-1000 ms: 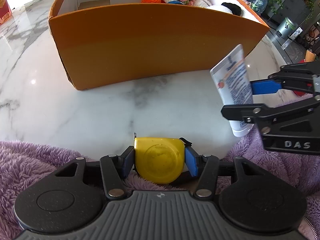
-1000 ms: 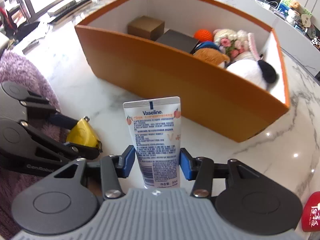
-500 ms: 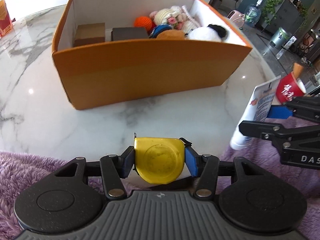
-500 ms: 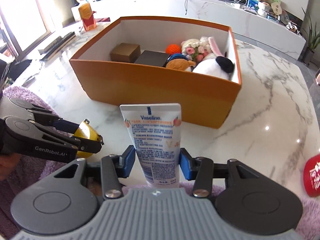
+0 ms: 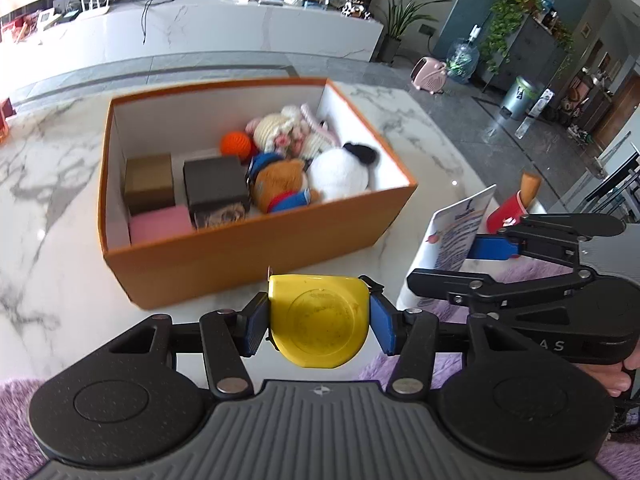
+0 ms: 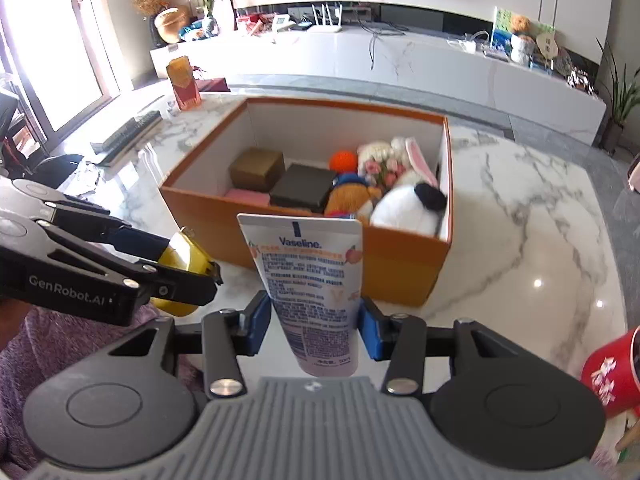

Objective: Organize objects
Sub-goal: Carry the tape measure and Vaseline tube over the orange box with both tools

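My left gripper (image 5: 319,320) is shut on a yellow tape measure (image 5: 318,322), held above the table in front of the orange box (image 5: 256,252). My right gripper (image 6: 310,322) is shut on a white Vaseline tube (image 6: 308,284), held upright to the right of the left gripper. The tube also shows in the left wrist view (image 5: 452,240), and the tape measure in the right wrist view (image 6: 182,256). The orange box (image 6: 400,268) holds two small boxes, a pink item and several plush toys.
The box stands on a white marble table (image 6: 520,248). A red cup (image 6: 612,376) stands at the right near the table edge. A purple fluffy cloth (image 5: 24,420) lies under both grippers. A red packet (image 6: 184,84) stands at the far left.
Both grippers have risen with their objects, so the inside of the orange box now shows from above. Both grips are unchanged.
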Demonstrator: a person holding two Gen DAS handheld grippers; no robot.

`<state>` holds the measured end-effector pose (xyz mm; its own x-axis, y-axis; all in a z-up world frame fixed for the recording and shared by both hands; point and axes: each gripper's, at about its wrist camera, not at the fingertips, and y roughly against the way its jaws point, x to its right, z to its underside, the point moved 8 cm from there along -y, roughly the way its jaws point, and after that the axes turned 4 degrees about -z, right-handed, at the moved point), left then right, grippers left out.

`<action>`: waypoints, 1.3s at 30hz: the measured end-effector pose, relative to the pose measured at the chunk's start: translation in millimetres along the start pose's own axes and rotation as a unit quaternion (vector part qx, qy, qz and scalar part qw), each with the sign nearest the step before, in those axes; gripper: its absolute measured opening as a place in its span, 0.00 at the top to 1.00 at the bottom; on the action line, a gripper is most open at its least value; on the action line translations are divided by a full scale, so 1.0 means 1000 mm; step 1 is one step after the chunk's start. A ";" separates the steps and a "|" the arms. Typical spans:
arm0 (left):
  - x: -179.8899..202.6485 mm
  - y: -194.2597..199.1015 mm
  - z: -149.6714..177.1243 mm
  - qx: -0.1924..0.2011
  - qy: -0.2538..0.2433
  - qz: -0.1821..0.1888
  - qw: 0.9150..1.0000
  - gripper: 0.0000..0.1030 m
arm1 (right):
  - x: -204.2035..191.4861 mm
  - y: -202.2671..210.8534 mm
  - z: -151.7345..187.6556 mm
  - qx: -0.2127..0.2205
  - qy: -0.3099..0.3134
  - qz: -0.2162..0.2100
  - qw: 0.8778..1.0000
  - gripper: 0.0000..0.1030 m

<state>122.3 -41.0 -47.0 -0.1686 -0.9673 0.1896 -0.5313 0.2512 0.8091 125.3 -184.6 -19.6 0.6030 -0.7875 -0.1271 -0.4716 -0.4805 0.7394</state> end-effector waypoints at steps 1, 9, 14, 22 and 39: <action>0.000 0.004 -0.006 0.005 -0.001 0.002 1.000 0.40 | -0.001 0.003 -0.006 0.004 0.005 -0.001 1.000 0.53; -0.010 0.017 -0.052 0.040 -0.013 -0.013 0.999 0.40 | -0.004 0.015 -0.064 0.043 0.040 -0.003 0.998 0.53; -0.025 0.010 -0.077 0.047 -0.016 -0.028 0.998 0.40 | -0.004 0.005 -0.099 0.056 0.048 -0.007 0.997 0.53; -0.058 -0.016 -0.108 0.040 0.004 -0.039 0.998 0.40 | 0.009 -0.034 -0.138 0.046 0.044 -0.009 0.998 0.53; -0.094 -0.068 -0.137 0.011 0.004 -0.067 0.998 0.40 | 0.045 -0.131 -0.172 0.011 0.011 -0.012 1.000 0.53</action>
<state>287.6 28.5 -43.6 -0.0892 -0.9924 0.0851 -0.5668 0.1208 0.8149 324.4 -90.7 -8.4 0.6288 -0.7667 -0.1296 -0.4702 -0.5076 0.7219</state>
